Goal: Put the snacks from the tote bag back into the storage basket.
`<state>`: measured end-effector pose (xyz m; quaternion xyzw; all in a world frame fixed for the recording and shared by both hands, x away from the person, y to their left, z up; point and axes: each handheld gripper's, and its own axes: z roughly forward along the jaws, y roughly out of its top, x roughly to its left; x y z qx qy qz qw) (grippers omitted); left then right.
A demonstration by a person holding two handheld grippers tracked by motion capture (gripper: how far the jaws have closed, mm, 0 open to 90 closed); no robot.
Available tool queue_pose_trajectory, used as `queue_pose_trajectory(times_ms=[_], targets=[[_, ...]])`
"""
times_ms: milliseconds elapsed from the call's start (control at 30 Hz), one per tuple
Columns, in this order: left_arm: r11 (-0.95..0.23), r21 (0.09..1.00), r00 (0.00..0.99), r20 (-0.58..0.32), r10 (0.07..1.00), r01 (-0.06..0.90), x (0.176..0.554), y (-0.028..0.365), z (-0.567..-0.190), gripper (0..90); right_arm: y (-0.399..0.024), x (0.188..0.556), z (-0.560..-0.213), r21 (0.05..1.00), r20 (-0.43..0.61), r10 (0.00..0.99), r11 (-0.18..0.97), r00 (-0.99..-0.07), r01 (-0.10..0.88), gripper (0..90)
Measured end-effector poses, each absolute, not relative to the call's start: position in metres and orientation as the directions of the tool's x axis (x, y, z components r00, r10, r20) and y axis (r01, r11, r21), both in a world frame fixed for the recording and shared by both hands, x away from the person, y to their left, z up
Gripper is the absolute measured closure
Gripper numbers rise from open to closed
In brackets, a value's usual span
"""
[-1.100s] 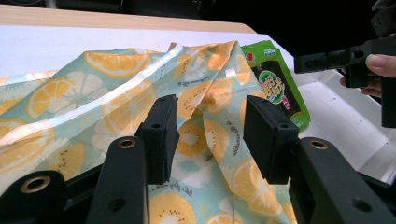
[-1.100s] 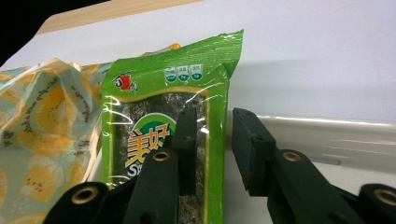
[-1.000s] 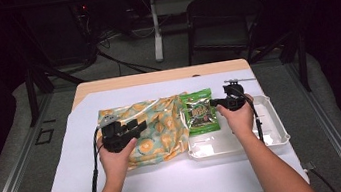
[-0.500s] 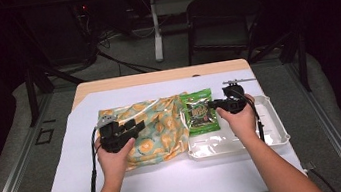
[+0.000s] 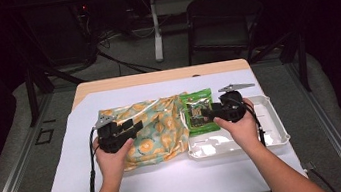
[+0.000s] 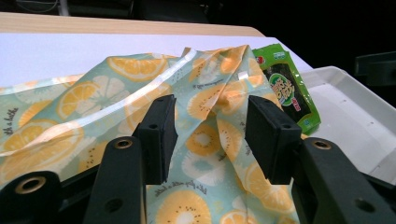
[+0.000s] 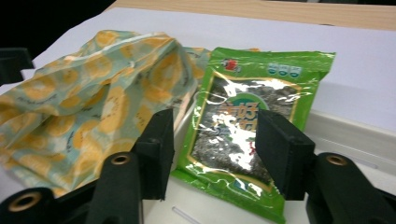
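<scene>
Mid-tabletop (image 5: 171, 187), on the white sheet covering it: a soft plastic pouch printed with orange and kiwi slices on pale green (image 5: 155, 128), lying flat but crumpled, creases running toward its right end, glossy highlights across the film. Small script lettering shows on it in the left gripper view (image 6: 196, 144).

Just right of the pouch: a green foil seaweed snack packet (image 5: 199, 113) with a clear window showing dark contents, red logo at the top corner, shiny and slightly wrinkled. Its left edge touches or overlaps the pouch's right end; its lower part lies over the left rim of a white moulded plastic tray (image 5: 274, 127) near the tabletop's right edge.

Left gripper (image 5: 130, 128): over the pouch's left half, jaws apart, pouch film bunched up between them (image 6: 210, 135), pads not visibly pressing it.

Right gripper (image 5: 210, 113): at the packet's right side, jaws have just been opening, now wide; packet sits between them in the right gripper view (image 7: 233, 140), not clamped.
</scene>
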<state>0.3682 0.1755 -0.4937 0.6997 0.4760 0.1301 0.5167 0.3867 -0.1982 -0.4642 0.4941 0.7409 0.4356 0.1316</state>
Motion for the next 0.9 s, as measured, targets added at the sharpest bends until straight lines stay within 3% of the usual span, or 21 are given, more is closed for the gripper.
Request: queue_pose_trajectory(times_ms=[167, 267, 633, 900], targets=[[-0.024, 0.853, 0.513, -0.291, 0.807, 0.521, 0.367, 0.177, -0.493, 53.0, -0.191, 0.376, -0.466, 0.789, 0.204, 0.84, 0.163, -0.503, 0.592, 42.5], [-0.027, 0.855, 0.512, -0.285, 0.81, 0.518, 0.367, 0.178, -0.492, 53.0, -0.185, 0.369, -0.468, 0.781, 0.15, 0.829, 0.235, -0.539, 0.579, 47.1], [-0.006, 0.858, 0.49, -0.288, 0.823, 0.514, 0.366, 0.18, -0.492, 50.3, -0.164, 0.338, -0.466, 0.807, 0.156, 0.753, 0.276, -0.64, 0.521, 43.9], [-0.002, 0.856, 0.482, -0.289, 0.827, 0.516, 0.366, 0.183, -0.493, 49.6, -0.148, 0.309, -0.487, 0.82, 0.119, 0.7, 0.33, -0.704, 0.467, 44.4]])
